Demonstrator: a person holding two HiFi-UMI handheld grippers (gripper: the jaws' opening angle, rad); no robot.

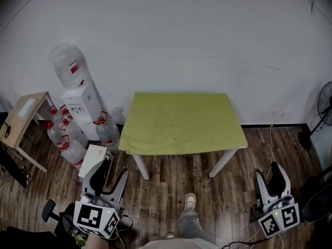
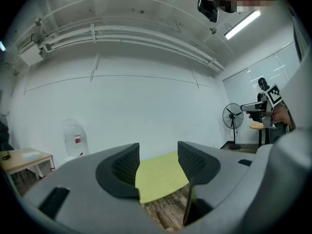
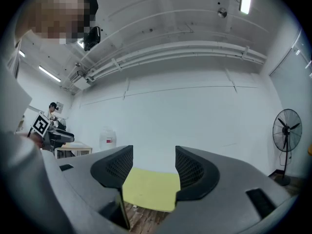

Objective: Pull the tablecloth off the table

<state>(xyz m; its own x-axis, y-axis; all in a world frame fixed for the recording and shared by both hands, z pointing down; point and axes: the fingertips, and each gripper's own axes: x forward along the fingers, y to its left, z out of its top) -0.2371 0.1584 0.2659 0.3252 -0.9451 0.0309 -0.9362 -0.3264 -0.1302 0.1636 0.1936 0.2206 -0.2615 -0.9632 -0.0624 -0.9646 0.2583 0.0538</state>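
done: nothing yet | tablecloth [image 1: 181, 122]: flat on table [image 1: 140, 166], well ahead | left gripper [image 1: 110, 176], right gripper [image 1: 270, 180]: jaws apart, empty | remaining: reach, grip edge, pull

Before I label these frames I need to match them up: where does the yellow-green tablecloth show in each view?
Head view: tablecloth at the centre, spread flat in front of the white wall.
Left gripper view: tablecloth low at the centre, framed by the two open jaws.
Right gripper view: tablecloth low at the centre, again between open jaws.
Shared landmark: the upturned water bottle, left of the cloth in each.
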